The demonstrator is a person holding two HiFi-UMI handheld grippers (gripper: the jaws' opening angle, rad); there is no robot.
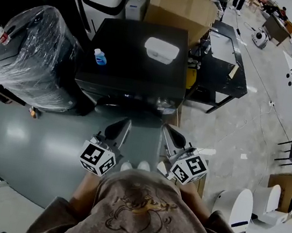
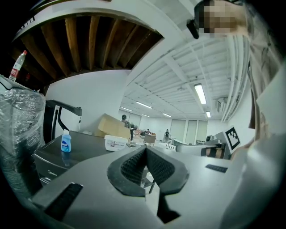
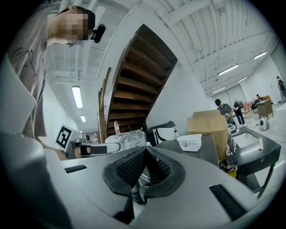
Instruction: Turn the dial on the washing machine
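While the black washing machine [image 1: 125, 42] sits just past both tongs, front facing them, a blue bottle [image 1: 100, 56] and a white tub [image 1: 161, 50] stand on its top. The left tongs [image 1: 124, 123] and right tongs [image 1: 167, 130] hover side by side near its front, both clenched on nothing. There's a cardboard box [image 1: 179, 4] behind it and a plastic-wrapped bundle [image 1: 30, 52] to the left.

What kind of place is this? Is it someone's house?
Probably not a house: it looks like a big workshop or lab hall. The washing machine stands on a bare open floor near a cardboard box, with long strip lights overhead.
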